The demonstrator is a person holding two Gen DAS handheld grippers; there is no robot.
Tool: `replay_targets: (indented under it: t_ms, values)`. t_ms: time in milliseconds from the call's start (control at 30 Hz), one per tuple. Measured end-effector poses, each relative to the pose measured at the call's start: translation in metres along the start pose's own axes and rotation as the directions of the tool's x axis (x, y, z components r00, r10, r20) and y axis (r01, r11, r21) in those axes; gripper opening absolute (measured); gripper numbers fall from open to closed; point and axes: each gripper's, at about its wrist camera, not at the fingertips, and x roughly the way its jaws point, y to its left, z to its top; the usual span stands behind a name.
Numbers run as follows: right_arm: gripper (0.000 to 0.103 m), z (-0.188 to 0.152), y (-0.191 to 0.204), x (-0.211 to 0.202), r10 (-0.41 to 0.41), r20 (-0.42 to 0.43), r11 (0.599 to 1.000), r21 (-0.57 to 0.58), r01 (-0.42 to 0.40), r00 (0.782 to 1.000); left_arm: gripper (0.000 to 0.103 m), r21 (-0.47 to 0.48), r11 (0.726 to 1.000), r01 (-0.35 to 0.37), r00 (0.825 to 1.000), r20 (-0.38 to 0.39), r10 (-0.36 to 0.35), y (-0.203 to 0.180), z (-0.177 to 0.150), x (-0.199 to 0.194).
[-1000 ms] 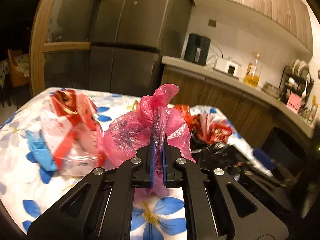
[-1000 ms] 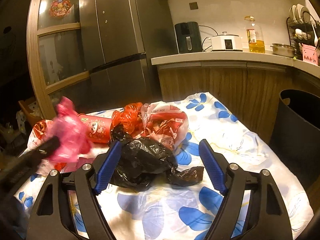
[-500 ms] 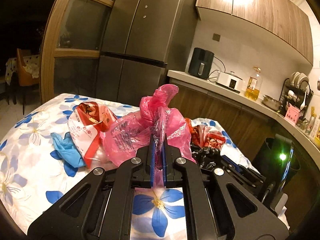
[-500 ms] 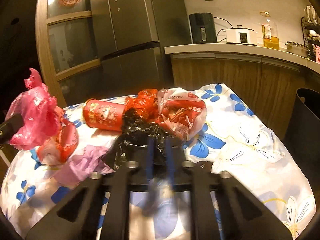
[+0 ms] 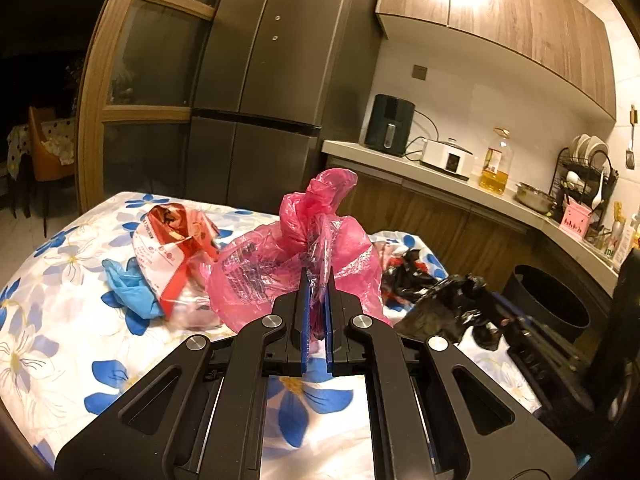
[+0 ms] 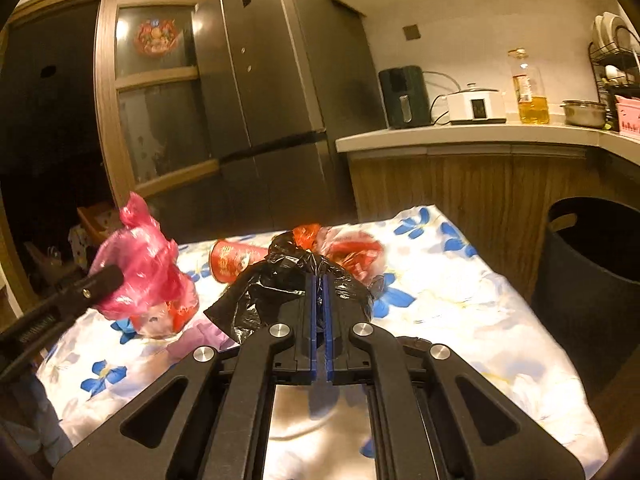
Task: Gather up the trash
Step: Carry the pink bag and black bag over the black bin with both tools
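Observation:
My left gripper (image 5: pixel 316 276) is shut on a crumpled pink plastic bag (image 5: pixel 288 256) and holds it above the flowered tablecloth (image 5: pixel 60 344); the pink bag also shows in the right wrist view (image 6: pixel 140 264). My right gripper (image 6: pixel 319 280) is shut on a black plastic bag (image 6: pixel 280 280), lifted off the table; the black bag shows in the left wrist view (image 5: pixel 444 304). A dark round trash bin (image 6: pixel 596 264) stands on the floor to the right of the table.
On the table lie a red-and-white snack wrapper (image 5: pixel 172 248), a blue glove (image 5: pixel 128 284), a red cup (image 6: pixel 232 260), more red wrappers (image 6: pixel 352 252) and a lilac scrap (image 6: pixel 200 336). A fridge (image 6: pixel 280 100) and a kitchen counter (image 6: pixel 460 136) stand behind.
My right gripper closed on the black bag and lifted it off the table. My left gripper rose with the pink bag in it.

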Motion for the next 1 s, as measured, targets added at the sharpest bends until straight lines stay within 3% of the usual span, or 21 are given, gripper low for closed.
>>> replay_targets:
  t_ms: [567,1000]
  values:
    - [0.004,0.021,-0.054,-0.059,-0.105,0.113,0.994,0.043,0.101,0.988,0.005,0.084,0.993,0.08,0.997,-0.007,-0.08,-0.072,-0.007,-0.005]
    - [0.004,0.041,-0.116,-0.09,-0.251,0.185,0.967,0.094,0.238,0.95,0.005,0.185,0.961,0.207,0.978,0.004,-0.211,-0.155,0.001,0.008]
